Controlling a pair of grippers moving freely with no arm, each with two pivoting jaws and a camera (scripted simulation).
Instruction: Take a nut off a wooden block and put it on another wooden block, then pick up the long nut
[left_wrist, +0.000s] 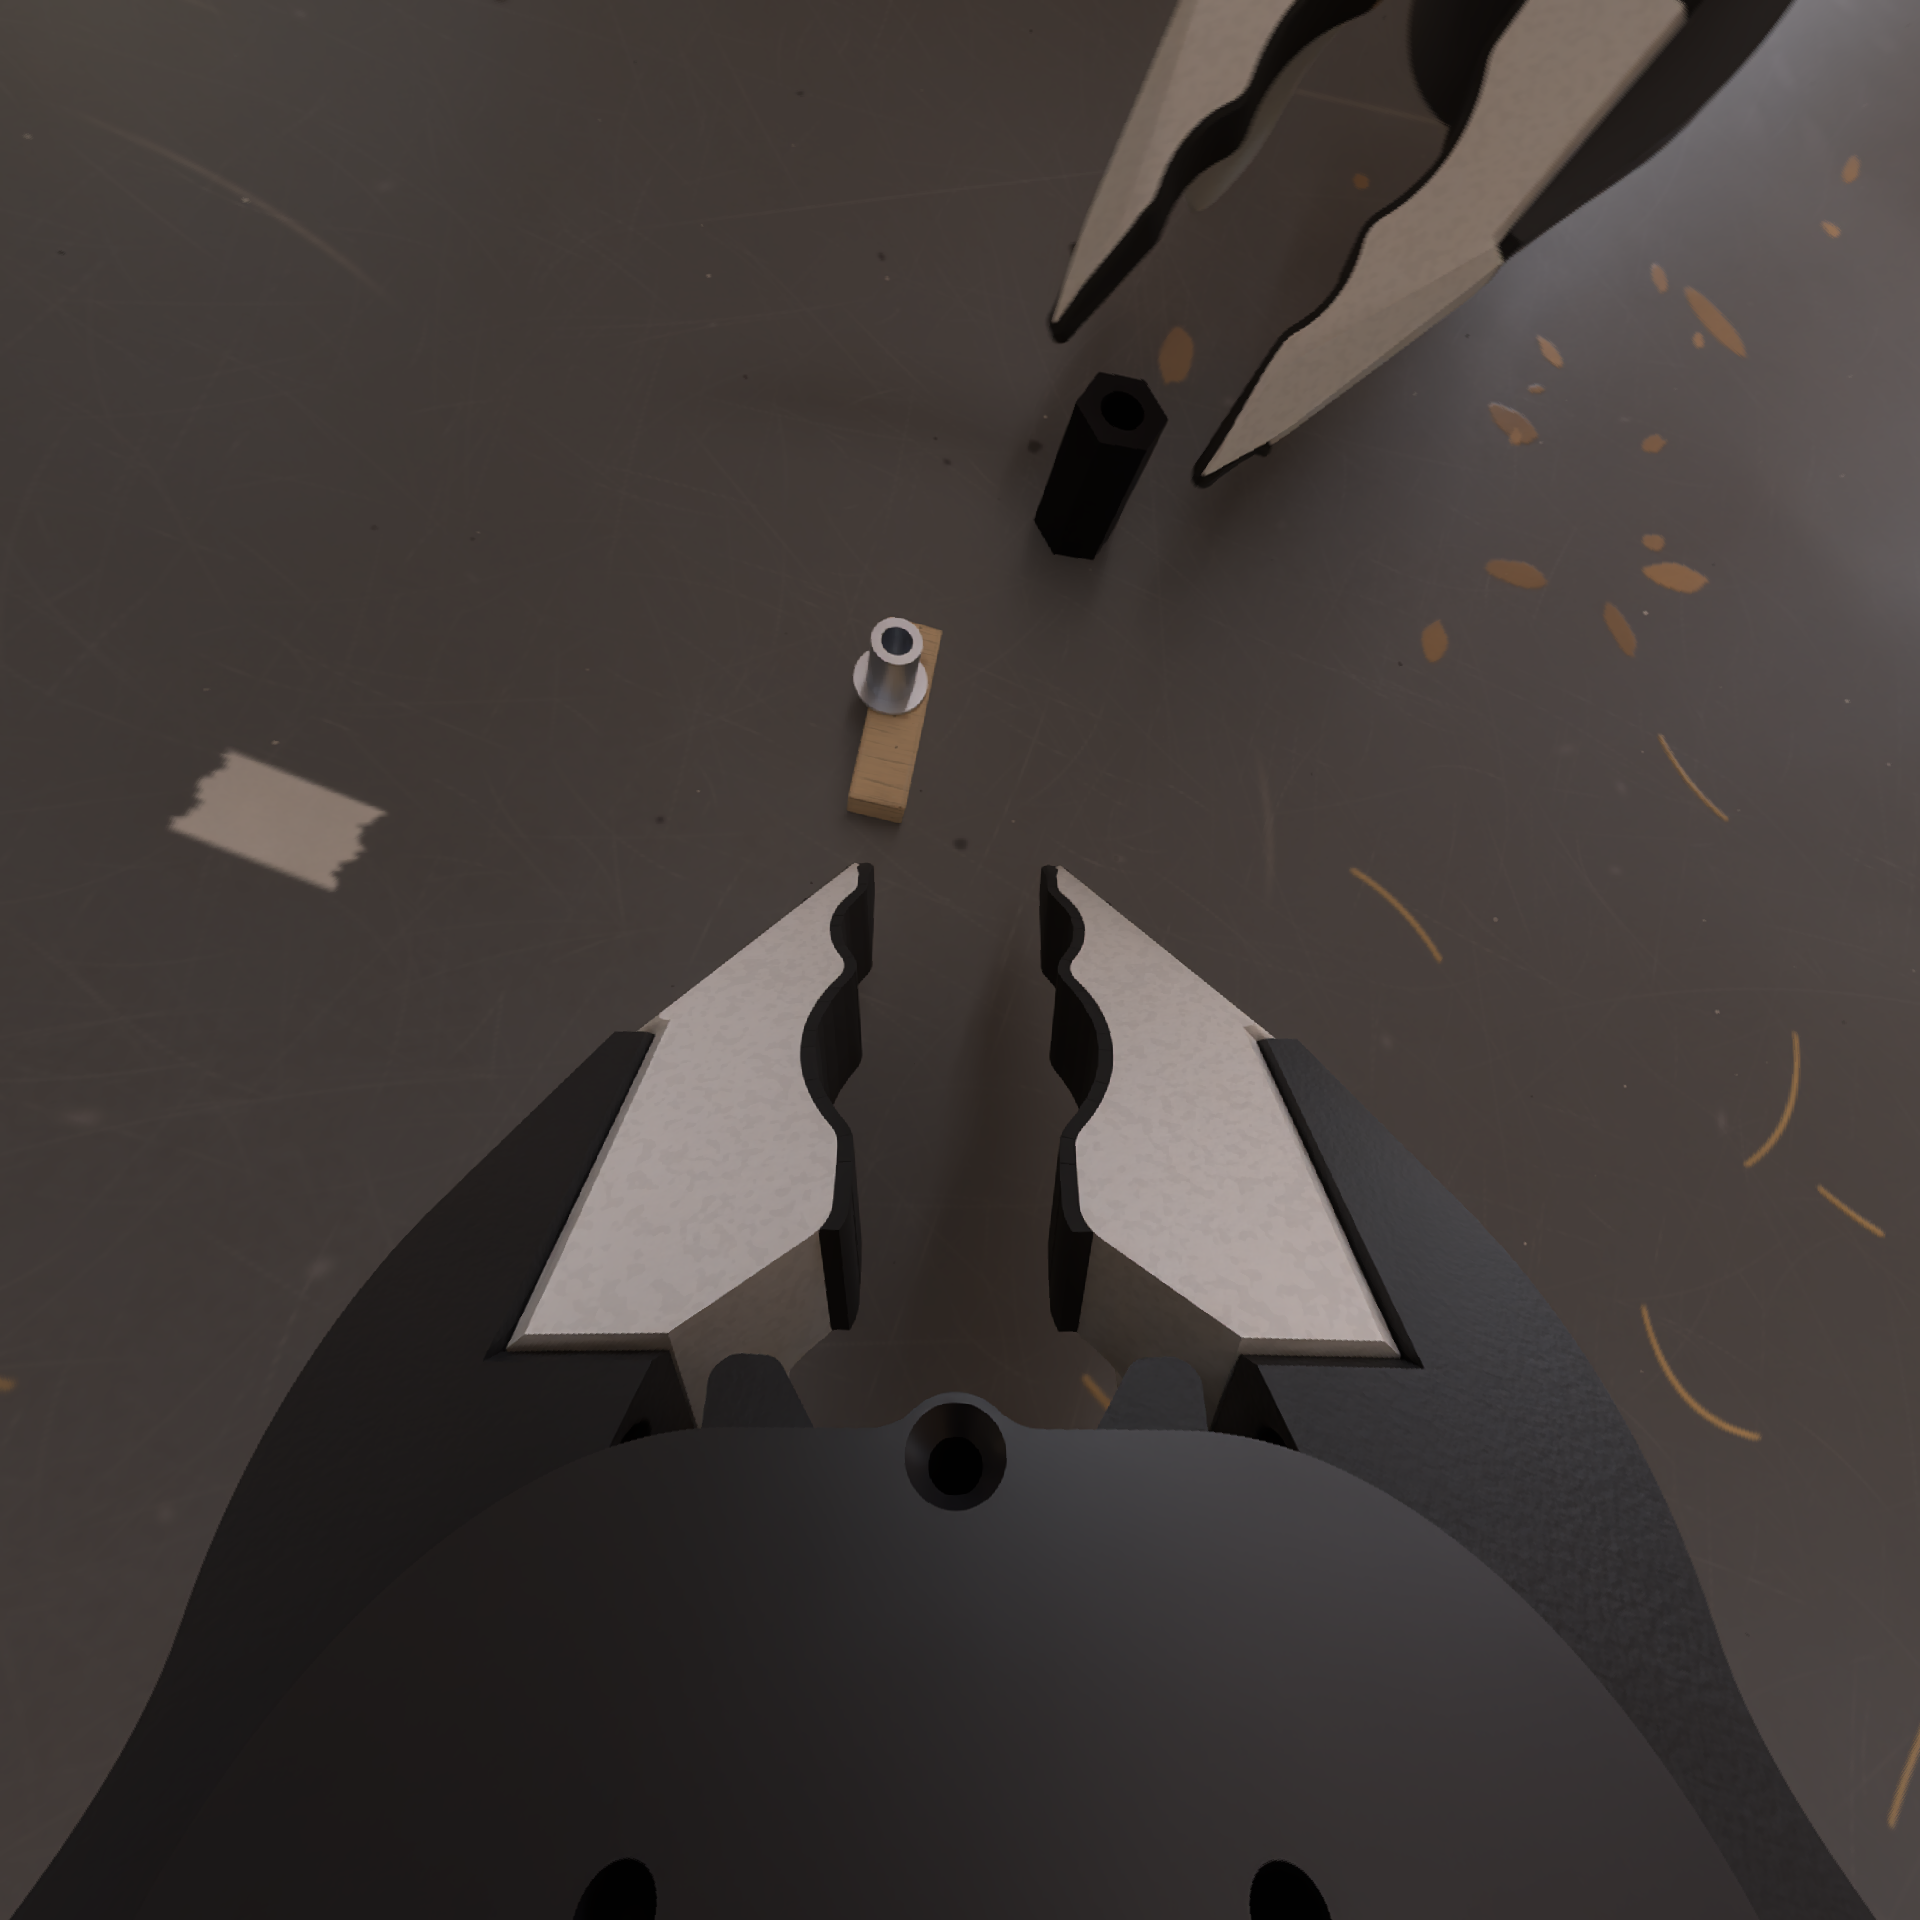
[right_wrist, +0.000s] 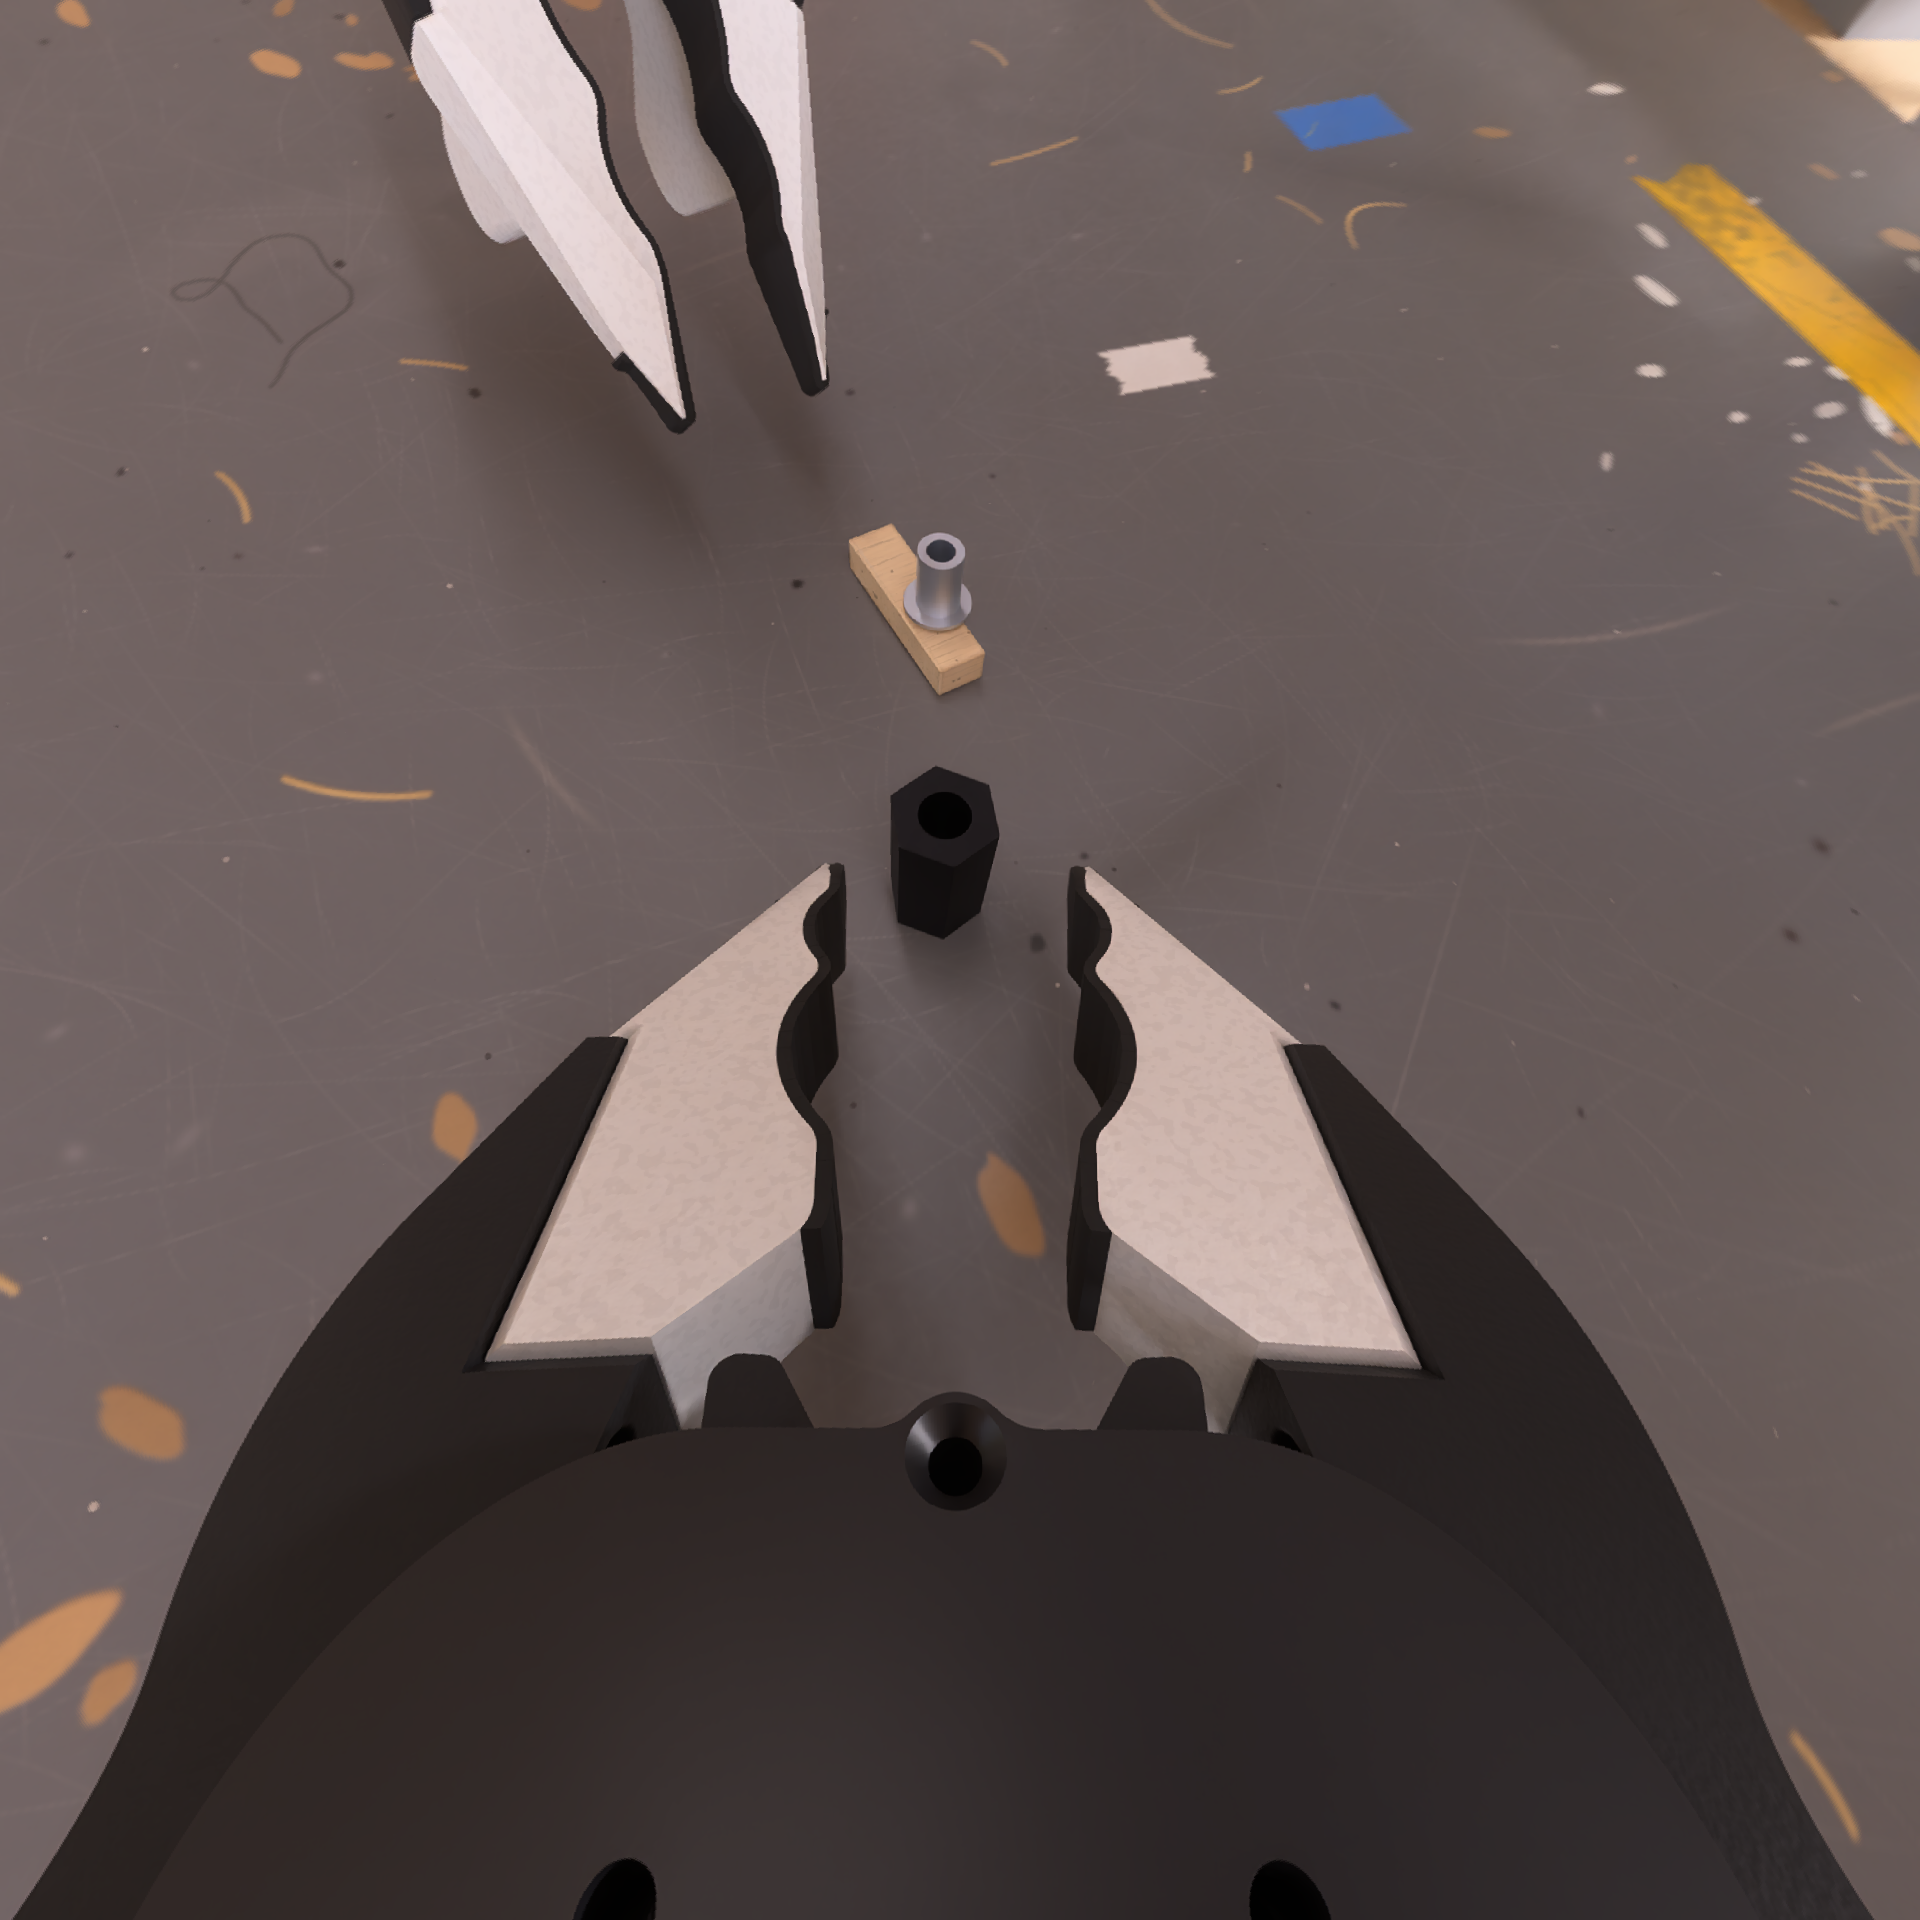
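Note:
A silver flanged nut (left_wrist: 891, 668) stands upright on one end of a small wooden block (left_wrist: 894, 740); both also show in the right wrist view, the nut (right_wrist: 938, 582) on the block (right_wrist: 916, 613). A long black hex nut (left_wrist: 1099, 468) stands upright on the table; in the right wrist view it (right_wrist: 942, 852) stands just beyond my fingertips. My left gripper (left_wrist: 957, 868) is open and empty, a little short of the block. My right gripper (right_wrist: 956, 868) is open and empty, with the long nut just ahead of the gap. Only one block is in view.
The dark grey table (left_wrist: 416, 520) carries orange flecks and curved scratches. A pale tape patch (left_wrist: 275, 819) lies left of the block, also in the right wrist view (right_wrist: 1155, 364). A blue patch (right_wrist: 1342, 120) and a yellow stripe (right_wrist: 1787, 281) lie far right.

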